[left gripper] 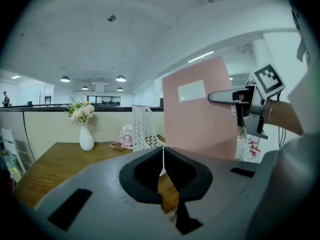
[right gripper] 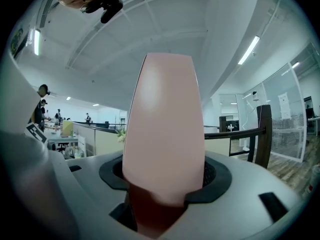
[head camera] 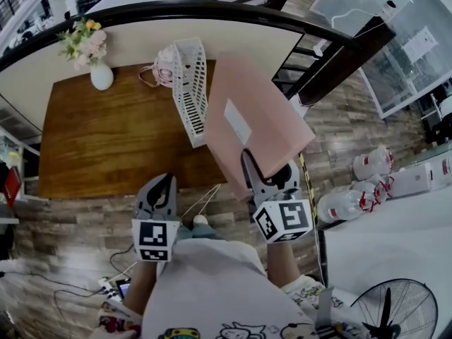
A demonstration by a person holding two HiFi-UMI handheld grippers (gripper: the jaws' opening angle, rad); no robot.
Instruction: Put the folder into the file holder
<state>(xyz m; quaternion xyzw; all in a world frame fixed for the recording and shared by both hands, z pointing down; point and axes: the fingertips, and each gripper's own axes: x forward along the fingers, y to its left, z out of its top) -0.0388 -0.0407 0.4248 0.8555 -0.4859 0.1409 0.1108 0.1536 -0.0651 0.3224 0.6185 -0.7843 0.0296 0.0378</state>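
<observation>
folder [head camera: 263,104] in right tongs [head camera: 268,164], outside holder [head camera: 191,90]

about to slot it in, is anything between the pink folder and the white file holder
Nothing visible does. The pink folder, clamped in the right gripper, is held up just right of the white file holder on the table. The small pink item and the vase sit on the holder's other side.

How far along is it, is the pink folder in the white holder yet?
Not yet. Done: the right gripper has the pink folder clamped and lifted. In hand: it hangs above the table edge. Left: sliding it into the white file holder standing there. The left gripper is shut, empty.
</observation>
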